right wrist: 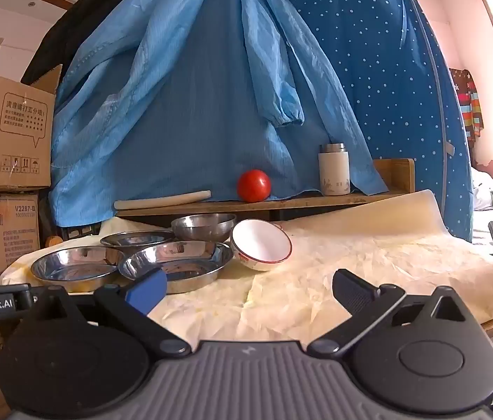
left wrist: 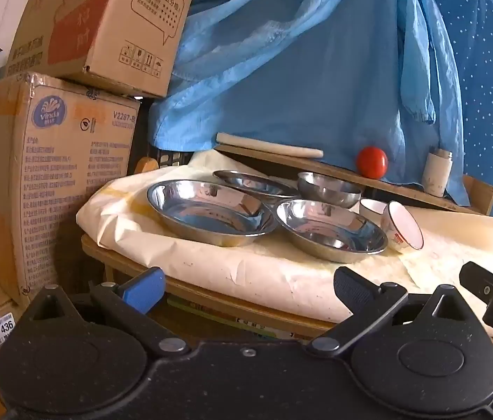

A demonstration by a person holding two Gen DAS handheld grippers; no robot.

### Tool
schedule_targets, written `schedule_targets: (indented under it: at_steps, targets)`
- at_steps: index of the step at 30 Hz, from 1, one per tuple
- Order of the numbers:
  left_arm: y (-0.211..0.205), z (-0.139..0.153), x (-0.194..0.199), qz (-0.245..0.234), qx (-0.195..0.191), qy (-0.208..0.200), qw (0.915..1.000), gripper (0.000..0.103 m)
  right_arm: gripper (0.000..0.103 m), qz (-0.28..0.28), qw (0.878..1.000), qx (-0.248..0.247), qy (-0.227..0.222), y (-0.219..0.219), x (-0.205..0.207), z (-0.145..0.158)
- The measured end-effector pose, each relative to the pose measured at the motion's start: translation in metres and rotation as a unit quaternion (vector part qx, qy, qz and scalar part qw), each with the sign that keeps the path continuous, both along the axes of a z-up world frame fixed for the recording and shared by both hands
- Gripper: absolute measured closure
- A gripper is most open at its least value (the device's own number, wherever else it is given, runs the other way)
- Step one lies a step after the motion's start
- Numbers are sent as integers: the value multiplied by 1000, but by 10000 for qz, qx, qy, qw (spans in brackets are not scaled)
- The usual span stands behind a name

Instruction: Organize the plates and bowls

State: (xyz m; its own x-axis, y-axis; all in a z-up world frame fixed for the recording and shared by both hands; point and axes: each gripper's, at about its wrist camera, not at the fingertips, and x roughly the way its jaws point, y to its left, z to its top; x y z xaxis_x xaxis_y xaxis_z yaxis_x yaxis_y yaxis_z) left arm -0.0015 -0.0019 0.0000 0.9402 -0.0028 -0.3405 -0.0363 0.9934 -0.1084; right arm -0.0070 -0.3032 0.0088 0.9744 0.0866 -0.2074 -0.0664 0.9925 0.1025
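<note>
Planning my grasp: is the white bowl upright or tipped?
Tipped: the white bowl lies on its side, mouth facing the right gripper.

Steel plates (right wrist: pixel 176 262) and steel bowl (right wrist: pixel 203 225): bare mirror silver. Tipped bowl (right wrist: pixel 261 245): white, dark rim, small red print on the outside. Tomato (right wrist: pixel 253 185) at 12 o'clock of it: solid red. Flask (right wrist: pixel 333 169): cream, silver cap. Table paper (right wrist: pixel 351 266): cream with yellow stains. Hanging cloths: plain light blue (right wrist: pixel 183 105); darker blue with white dots (right wrist: pixel 368 52). Boxes (left wrist: pixel 54 161) at 9 o'clock: brown.

A lived-in home: hanging clothes (right wrist: pixel 211 105), stacked cardboard boxes (left wrist: pixel 54 175).
</note>
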Motion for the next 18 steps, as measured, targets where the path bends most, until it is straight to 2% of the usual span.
schedule_targets:
  at_steps: [2, 5, 18]
  targets:
    - [-4, 0, -3, -43, 99, -48, 9999, 1, 0, 10, 10000, 15, 11, 0, 0, -1]
    - [-2, -6, 3, -22, -25, 195, 9998, 1, 0, 70, 9999, 74, 61, -2, 3, -2]
    - [-1, 0, 5, -8, -11, 218, 9998, 1, 0, 47, 9999, 3, 100, -2, 4, -2]
